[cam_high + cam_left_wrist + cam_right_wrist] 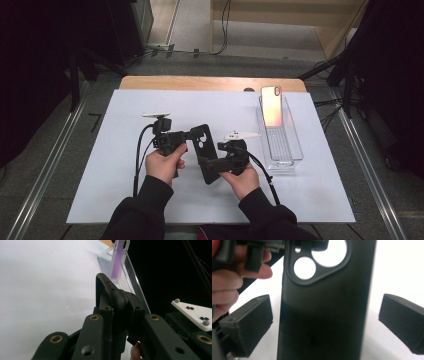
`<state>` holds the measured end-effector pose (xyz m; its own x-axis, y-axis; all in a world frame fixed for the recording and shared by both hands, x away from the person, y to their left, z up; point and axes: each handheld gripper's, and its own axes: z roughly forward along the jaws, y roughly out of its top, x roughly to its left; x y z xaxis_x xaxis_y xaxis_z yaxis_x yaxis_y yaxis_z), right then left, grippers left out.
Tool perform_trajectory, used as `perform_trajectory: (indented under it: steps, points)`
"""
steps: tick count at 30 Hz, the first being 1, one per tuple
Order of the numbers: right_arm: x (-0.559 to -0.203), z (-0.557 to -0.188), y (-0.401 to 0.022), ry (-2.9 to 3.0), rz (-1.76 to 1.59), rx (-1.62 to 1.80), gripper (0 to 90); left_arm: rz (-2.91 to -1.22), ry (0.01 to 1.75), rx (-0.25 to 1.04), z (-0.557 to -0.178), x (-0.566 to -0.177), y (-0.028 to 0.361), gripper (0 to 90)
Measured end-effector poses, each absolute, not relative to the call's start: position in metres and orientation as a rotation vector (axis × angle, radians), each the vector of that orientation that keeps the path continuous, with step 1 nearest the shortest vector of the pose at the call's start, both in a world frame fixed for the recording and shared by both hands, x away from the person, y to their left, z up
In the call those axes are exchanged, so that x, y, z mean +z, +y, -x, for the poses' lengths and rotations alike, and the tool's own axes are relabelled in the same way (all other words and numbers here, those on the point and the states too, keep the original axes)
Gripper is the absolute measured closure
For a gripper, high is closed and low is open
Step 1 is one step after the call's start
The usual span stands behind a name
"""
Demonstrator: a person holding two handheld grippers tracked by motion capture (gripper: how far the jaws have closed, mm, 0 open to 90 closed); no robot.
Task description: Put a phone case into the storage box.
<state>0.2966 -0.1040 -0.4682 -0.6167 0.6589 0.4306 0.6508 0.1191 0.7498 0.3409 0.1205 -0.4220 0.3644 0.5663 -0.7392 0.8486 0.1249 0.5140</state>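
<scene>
Holding a black phone case point(204, 152) above the white bench point(110, 165), the left gripper point(192, 134) has its jaws clamped on the case's upper edge, near the camera cut-out. The right gripper point(212, 165) sits at the case's lower end; in the right gripper view its jaws stand apart on either side of the case point(324, 315), with a gap showing on each side, pads clear of it. A second phone case point(271, 105), pinkish and reflective, stands upright in a clear rack point(285, 150) near the bench's right-hand far side, well apart from both grippers.
</scene>
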Motion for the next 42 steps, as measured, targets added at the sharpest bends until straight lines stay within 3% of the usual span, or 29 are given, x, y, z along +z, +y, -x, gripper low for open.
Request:
perform_trajectory:
  steps: [25, 42]
  points:
    - [-0.455, -0.298, -0.126, 2.454, -1.240, 1.459, 0.0, -1.673, 1.028, 0.023, -0.319, -0.400, 0.122, 77.9]
    - [-0.443, -0.295, -0.124, 2.421, -1.201, 1.403, 0.0, -1.654, 0.923, 0.128, -0.310, -0.403, 0.119, 77.9]
